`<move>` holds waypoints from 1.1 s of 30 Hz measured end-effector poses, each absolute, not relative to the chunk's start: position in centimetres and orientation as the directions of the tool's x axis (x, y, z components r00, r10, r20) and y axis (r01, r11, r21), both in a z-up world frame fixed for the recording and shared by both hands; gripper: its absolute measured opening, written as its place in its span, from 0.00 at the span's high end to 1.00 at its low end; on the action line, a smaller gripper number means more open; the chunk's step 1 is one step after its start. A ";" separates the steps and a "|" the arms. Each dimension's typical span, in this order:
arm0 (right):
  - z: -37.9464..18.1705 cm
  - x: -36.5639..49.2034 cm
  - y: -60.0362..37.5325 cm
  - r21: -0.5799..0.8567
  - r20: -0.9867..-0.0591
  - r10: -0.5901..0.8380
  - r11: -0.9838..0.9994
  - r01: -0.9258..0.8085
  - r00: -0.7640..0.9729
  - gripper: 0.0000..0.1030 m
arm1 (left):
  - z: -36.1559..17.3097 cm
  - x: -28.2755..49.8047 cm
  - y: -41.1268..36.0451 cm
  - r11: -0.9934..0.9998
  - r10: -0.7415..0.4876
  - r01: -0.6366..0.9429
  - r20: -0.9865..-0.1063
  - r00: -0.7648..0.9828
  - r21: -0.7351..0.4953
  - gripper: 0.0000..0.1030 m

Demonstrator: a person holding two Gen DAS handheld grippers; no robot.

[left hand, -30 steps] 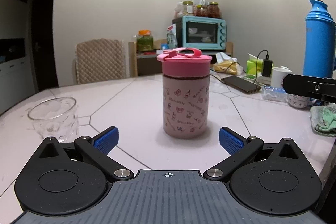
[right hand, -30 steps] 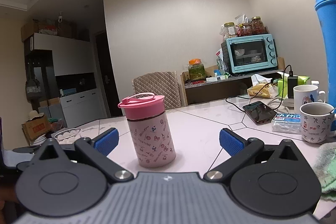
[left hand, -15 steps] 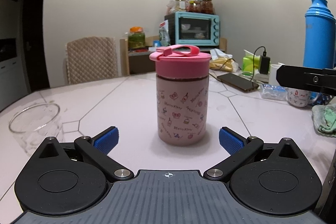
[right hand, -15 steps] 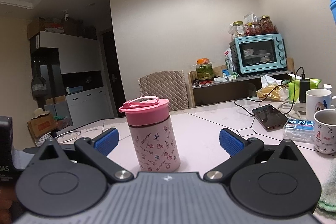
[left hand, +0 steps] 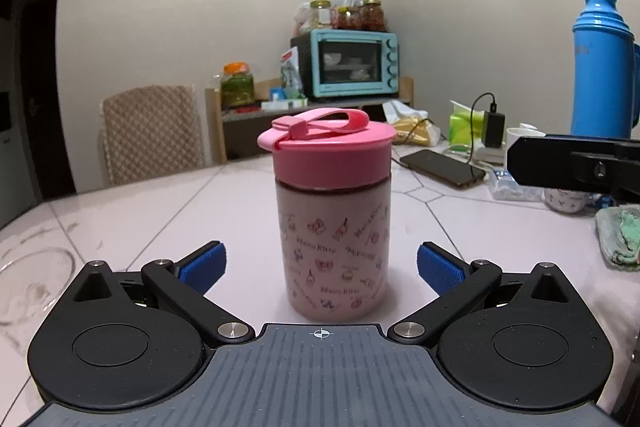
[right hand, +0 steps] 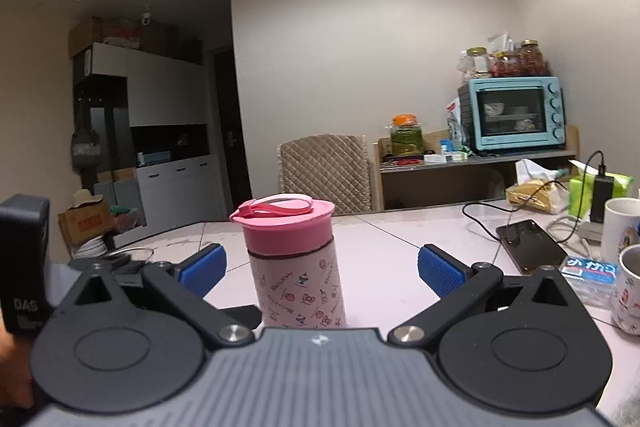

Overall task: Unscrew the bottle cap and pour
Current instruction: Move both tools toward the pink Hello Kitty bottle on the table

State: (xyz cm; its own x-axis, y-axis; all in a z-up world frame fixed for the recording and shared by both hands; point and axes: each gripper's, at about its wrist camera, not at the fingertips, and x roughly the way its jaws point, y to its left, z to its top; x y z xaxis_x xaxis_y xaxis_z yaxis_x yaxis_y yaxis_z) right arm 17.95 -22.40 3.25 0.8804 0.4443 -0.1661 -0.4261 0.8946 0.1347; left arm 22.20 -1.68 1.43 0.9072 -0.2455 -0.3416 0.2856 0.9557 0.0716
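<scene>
A pink patterned bottle (left hand: 335,251) with a pink screw cap (left hand: 328,155) and a loop strap stands upright on the white table (left hand: 160,211). My left gripper (left hand: 319,265) is open, its blue pads on either side of the bottle's lower body and not touching it. In the right wrist view the bottle (right hand: 298,279) stands between the blue pads of my open right gripper (right hand: 320,267), the cap (right hand: 286,227) at about pad height. A clear glass (left hand: 28,291) sits at the left edge; its rim also shows in the right wrist view (right hand: 128,253).
A blue thermos (left hand: 602,67) stands at the right. Mugs (right hand: 620,227), a phone (right hand: 530,245) on a charger cable, a tissue pack (right hand: 588,271) and a green cloth (left hand: 620,239) crowd the right side. A chair (left hand: 152,135) and a teal oven (left hand: 348,63) stand behind the table.
Both grippers have moved closer to the bottle and lower, so it looms larger between the pads. The glass has slid toward the left edge of the left wrist view. Jaws stayed open.
</scene>
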 end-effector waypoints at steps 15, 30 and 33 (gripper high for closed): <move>3.4 20.9 -22.4 0.114 -0.185 0.457 0.889 -0.443 0.870 0.00 | 0.4 25.1 -1.7 0.939 -0.301 0.341 -0.361 0.883 0.053 0.00; 2.9 22.6 -22.8 0.141 -0.182 0.483 0.875 -0.464 0.856 0.00 | -0.4 28.2 -1.3 0.911 -0.377 0.412 -0.349 0.858 0.028 0.00; 2.8 23.1 -22.6 0.135 -0.186 0.487 0.873 -0.469 0.853 0.00 | -0.5 28.5 -1.5 0.903 -0.389 0.427 -0.347 0.854 0.040 0.00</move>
